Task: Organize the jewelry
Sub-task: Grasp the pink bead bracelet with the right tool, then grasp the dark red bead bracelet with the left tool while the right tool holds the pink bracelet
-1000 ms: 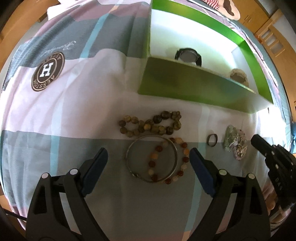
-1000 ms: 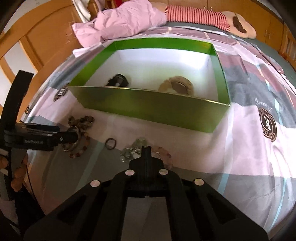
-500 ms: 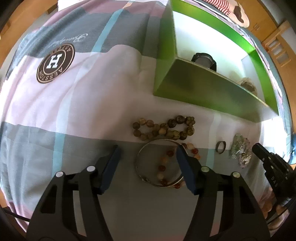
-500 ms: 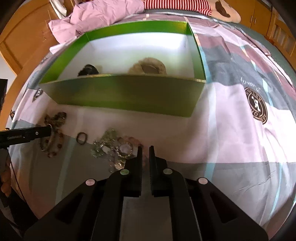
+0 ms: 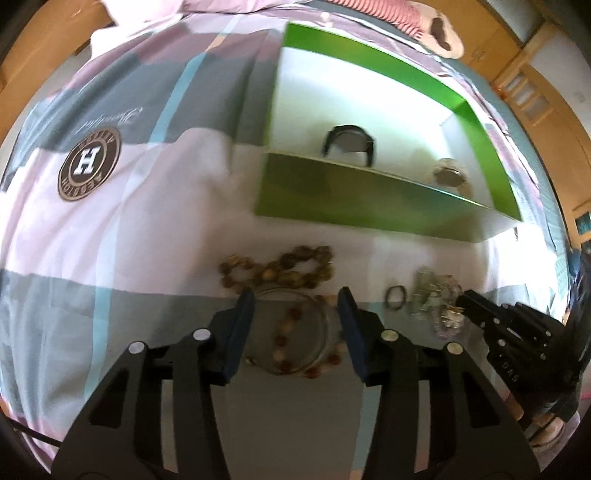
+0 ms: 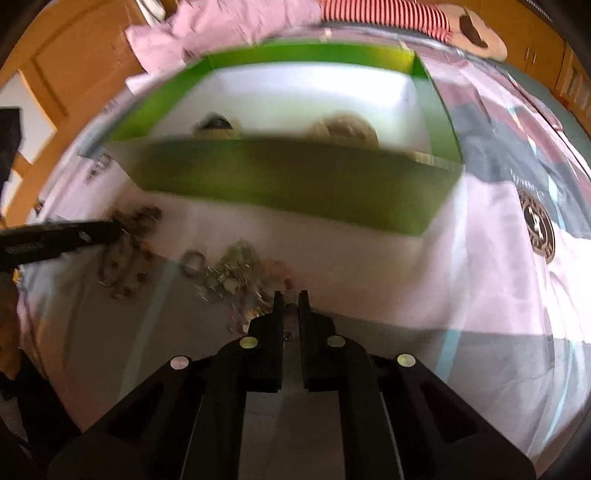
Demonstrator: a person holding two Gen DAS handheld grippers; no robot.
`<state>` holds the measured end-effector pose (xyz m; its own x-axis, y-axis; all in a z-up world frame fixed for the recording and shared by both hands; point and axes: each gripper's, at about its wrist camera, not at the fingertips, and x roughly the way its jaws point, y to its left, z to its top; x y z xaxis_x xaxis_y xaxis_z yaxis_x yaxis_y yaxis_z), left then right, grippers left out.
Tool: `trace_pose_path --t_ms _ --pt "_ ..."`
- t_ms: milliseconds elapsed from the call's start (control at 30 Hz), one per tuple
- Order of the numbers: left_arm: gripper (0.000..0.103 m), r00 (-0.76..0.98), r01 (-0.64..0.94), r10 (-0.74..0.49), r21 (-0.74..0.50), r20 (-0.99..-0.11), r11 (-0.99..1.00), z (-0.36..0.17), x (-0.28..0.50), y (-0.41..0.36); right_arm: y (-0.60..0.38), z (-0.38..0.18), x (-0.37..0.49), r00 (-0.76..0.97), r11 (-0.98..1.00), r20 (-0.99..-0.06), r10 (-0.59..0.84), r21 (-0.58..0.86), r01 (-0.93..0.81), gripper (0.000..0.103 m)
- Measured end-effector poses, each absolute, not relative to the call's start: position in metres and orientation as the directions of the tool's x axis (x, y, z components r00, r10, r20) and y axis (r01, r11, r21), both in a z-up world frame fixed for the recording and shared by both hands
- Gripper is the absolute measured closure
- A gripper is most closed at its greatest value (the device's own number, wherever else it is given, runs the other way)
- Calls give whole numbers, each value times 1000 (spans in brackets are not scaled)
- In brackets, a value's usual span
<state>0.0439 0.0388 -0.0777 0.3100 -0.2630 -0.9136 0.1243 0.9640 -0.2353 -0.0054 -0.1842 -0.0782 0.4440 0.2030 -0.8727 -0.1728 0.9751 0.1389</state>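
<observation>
A green box with a white inside holds a black watch and a beaded piece. In front of it on the bedspread lie a brown bead bracelet, a silver bangle with a red-brown bead bracelet across it, a small dark ring and a sparkly tangle. My left gripper is open, its fingers either side of the bangle. My right gripper has its jaws slightly apart, just behind the sparkly tangle; nothing shows between them.
The bedspread is pink, grey and white with a round "H" logo. Wooden cupboards stand behind the bed. A striped soft toy and a pink cloth lie behind the box.
My left gripper's fingers have narrowed and moved forward around the bangle. My right gripper went from shut to slightly apart and moved closer to the sparkly tangle.
</observation>
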Motion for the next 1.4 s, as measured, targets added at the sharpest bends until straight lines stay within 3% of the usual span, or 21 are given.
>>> trace_pose_path --t_ms 267,467,767,967,1033,1100,1133,1400 --pt "55 314 164 -314 -275 -896 947 -78 41 34 -201 -32 -16 614 955 -731 297 232 -186 95" --pt "55 281 278 -383 -308 -880 910 -79 32 -4 -209 -47 -11 562 963 -782 269 230 -141 95" --pt "55 229 270 -289 -224 -930 936 -102 32 -15 -204 -54 -10 535 967 -806 253 207 -147 95" --pt "45 232 257 -266 -205 -936 944 -103 34 -13 -202 -58 -9 523 969 -816 247 199 -147 95" --pt "50 239 277 -227 -157 -944 948 -105 31 -18 -201 -59 -9 520 969 -818 245 195 -150 95" --pt "81 260 291 -177 -98 -949 952 -104 26 -18 -200 -59 -9 519 969 -819 246 195 -151 95" --pt "90 266 293 -188 -107 -946 950 -101 24 -15 -200 -59 -9 521 969 -817 246 195 -152 95" --pt "95 354 289 -370 -276 -859 917 -48 20 4 -202 -36 -12 586 966 -768 259 205 -158 95"
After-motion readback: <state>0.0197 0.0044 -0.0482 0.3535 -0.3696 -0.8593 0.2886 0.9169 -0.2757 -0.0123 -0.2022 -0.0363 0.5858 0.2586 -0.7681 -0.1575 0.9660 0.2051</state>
